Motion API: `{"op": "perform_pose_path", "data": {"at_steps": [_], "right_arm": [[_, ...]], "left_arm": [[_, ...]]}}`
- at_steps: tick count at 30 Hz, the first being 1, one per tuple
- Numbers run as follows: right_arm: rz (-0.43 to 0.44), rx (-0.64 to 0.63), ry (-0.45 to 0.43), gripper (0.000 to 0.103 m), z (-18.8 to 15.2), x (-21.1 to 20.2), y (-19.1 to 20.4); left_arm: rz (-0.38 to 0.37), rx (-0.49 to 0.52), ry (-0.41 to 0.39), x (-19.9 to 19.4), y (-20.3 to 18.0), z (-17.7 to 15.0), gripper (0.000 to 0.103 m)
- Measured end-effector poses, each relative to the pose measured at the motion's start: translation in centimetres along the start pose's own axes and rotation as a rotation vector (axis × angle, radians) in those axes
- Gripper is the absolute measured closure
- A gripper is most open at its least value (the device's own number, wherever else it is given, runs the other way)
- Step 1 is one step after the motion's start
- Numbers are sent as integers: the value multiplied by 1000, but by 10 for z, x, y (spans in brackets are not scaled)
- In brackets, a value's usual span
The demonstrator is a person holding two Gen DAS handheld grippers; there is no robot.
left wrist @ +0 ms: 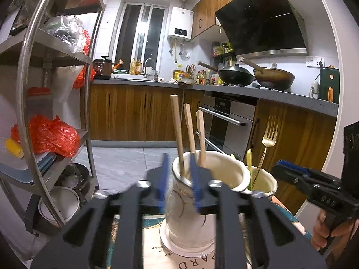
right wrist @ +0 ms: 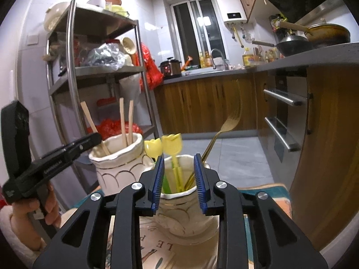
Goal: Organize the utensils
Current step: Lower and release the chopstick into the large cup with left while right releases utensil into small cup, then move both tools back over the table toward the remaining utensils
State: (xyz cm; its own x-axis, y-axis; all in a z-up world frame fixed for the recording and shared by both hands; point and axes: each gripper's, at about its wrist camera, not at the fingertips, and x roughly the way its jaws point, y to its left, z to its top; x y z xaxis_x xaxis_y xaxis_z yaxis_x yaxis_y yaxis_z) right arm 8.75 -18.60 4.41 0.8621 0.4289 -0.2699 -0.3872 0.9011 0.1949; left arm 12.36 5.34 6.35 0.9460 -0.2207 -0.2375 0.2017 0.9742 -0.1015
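A cream holder [left wrist: 224, 170] stands on a saucer with three wooden chopsticks [left wrist: 176, 123] upright in it. My left gripper [left wrist: 179, 181] hovers at its near rim, jaws apart, pressing on nothing. To its right, a second cream holder [left wrist: 267, 181] carries a gold fork [left wrist: 270, 132]. In the right wrist view, that second holder [right wrist: 179, 222] sits straight ahead with the fork [right wrist: 231, 121] and two yellow tulip-topped utensils [right wrist: 171, 143]. My right gripper [right wrist: 179, 182] is open just before its rim. The chopstick holder [right wrist: 116, 170] and the left gripper [right wrist: 96, 137] appear at the left.
Both holders stand on a printed table mat [left wrist: 157, 242]. A steel shelf rack [left wrist: 56, 53] loaded with bags and bowls stands at the left. Across the tiled floor are wooden cabinets, an oven [left wrist: 226, 121] and a counter with woks [left wrist: 235, 76].
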Motion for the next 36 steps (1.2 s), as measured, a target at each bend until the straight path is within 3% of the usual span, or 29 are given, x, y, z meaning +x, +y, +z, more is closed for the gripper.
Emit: {"op": "perform_pose_path", "data": {"at_steps": [2, 4, 6, 7, 10, 12, 14, 25, 36], "right_arm": [[-7, 6, -18, 69, 1, -7, -1], [-16, 15, -30, 58, 1, -14, -3], [-21, 28, -34, 40, 0, -20, -5], [-22, 32, -32, 38, 0, -22, -7], [-29, 48, -28, 22, -2, -30, -12], [-44, 56, -29, 11, -4, -34, -15], [-71, 61, -34, 8, -9, -41, -20], [-155, 115, 25, 5, -33, -62, -37], [-164, 95, 140, 5, -55, -74, -33]], "left_arm": [[-1, -11, -11, -4, 1, 0, 69], [-7, -21, -10, -8, 1, 0, 67], [-9, -27, -11, -12, 1, -2, 61], [-6, -23, -12, -14, 0, -3, 57], [12, -6, -17, -21, -4, -7, 42], [19, -7, -17, -27, -5, -12, 17], [30, -21, -29, -35, -5, -17, 5], [33, 1, 49, -53, -17, -43, 6], [-33, 30, 180, -62, -41, -74, 6]]}}
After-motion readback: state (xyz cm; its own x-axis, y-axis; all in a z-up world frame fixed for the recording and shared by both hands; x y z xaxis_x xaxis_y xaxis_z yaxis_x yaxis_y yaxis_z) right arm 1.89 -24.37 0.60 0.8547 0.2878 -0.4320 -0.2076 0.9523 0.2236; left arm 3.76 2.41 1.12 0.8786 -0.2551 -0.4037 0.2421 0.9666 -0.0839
